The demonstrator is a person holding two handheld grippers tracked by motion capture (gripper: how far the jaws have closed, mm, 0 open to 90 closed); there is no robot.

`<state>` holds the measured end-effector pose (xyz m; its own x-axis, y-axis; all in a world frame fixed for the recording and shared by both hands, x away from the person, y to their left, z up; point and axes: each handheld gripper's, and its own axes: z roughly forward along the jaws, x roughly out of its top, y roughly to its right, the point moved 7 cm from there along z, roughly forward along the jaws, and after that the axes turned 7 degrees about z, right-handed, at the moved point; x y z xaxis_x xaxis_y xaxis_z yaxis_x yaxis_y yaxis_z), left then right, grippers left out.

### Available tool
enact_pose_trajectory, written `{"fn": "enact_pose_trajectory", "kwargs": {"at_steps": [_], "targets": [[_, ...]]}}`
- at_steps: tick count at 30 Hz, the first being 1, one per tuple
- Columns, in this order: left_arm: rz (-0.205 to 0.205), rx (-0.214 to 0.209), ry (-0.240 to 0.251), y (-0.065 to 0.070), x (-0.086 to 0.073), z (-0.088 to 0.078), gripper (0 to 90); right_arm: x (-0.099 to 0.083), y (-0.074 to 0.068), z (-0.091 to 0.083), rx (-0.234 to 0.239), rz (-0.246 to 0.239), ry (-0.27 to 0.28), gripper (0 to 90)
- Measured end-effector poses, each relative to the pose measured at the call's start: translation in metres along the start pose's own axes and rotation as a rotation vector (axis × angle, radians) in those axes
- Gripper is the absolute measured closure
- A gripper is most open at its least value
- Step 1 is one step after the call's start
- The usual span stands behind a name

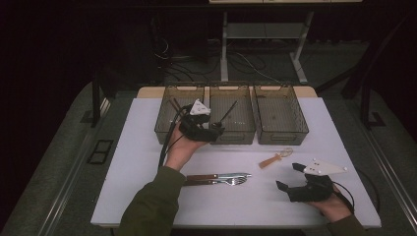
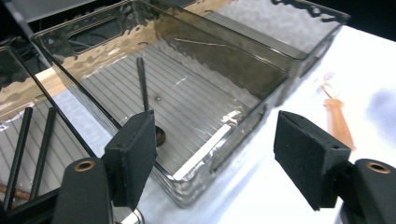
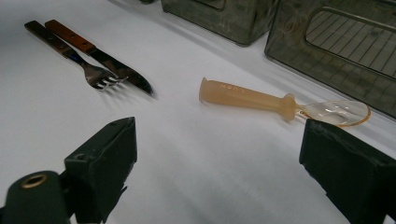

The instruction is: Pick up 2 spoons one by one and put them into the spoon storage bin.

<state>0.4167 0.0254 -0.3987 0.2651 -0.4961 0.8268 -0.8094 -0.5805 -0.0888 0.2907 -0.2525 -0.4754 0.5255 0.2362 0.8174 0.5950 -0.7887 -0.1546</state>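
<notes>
A white table (image 1: 147, 196) is seen from above, with three smoked translucent bins set side by side along its far edge. The left gripper (image 1: 212, 131) is held above the near rim of the middle bin (image 1: 241, 129); its jaws stand apart, with nothing clamped between them. Inside that bin a black spoon (image 2: 144, 93) is seen in the left gripper view, its dark bowl on the ribbed floor and its thin handle leaning toward the far wall; the bowl lies just behind the gripper's own left-hand jaw, and contact with the pad cannot be ruled out from this angle. Two thin black handles (image 2: 32, 154) are visible in the left bin (image 1: 164, 129). The right bin (image 1: 280, 135) is set just beside the middle one.

The right gripper (image 1: 290, 176) is held low over the table's near right corner, its jaws wide apart and bare. Just ahead of it an orange-handled spoon (image 3: 261, 101) with a clear bowl lies flat on the table. Nearer the centre, a fork (image 3: 79, 58) and a knife (image 3: 105, 58) with wooden handles lie side by side, touching.
</notes>
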Motion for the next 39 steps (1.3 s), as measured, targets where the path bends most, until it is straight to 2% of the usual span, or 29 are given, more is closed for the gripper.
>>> {"fn": "enact_pose_trajectory", "kwargs": {"at_steps": [5, 9, 17, 21, 28, 33, 39], "targets": [[0.005, -0.014, 0.006, 0.006, -0.018, -0.014, 22.5, 0.0, 0.0, 0.0, -0.001, 0.0, -0.001, 11.3], [-0.011, -0.029, 0.005, 0.008, -0.035, -0.024, 18.5, -0.001, -0.001, 0.001, -0.001, 0.005, -0.008, 11.3], [-0.024, -0.031, 0.015, 0.011, -0.068, -0.045, 13.8, -0.001, 0.0, 0.001, 0.001, 0.006, -0.008, 11.3], [-0.014, -0.033, 0.01, 0.016, -0.082, -0.055, 11.4, -0.001, -0.001, 0.001, 0.002, 0.01, -0.009, 11.3], [-0.021, -0.049, 0.029, 0.024, -0.102, -0.068, 6.3, -0.001, 0.0, 0.0, 0.003, 0.01, -0.018, 11.3], [-0.031, -0.064, 0.023, 0.031, -0.116, -0.073, 0.4, -0.002, 0.001, -0.001, 0.015, 0.015, -0.043, 11.3], [-0.031, -0.089, 0.024, 0.042, -0.128, -0.081, 0.0, 0.001, 0.004, -0.004, 0.023, -0.002, -0.078, 11.4]]}}
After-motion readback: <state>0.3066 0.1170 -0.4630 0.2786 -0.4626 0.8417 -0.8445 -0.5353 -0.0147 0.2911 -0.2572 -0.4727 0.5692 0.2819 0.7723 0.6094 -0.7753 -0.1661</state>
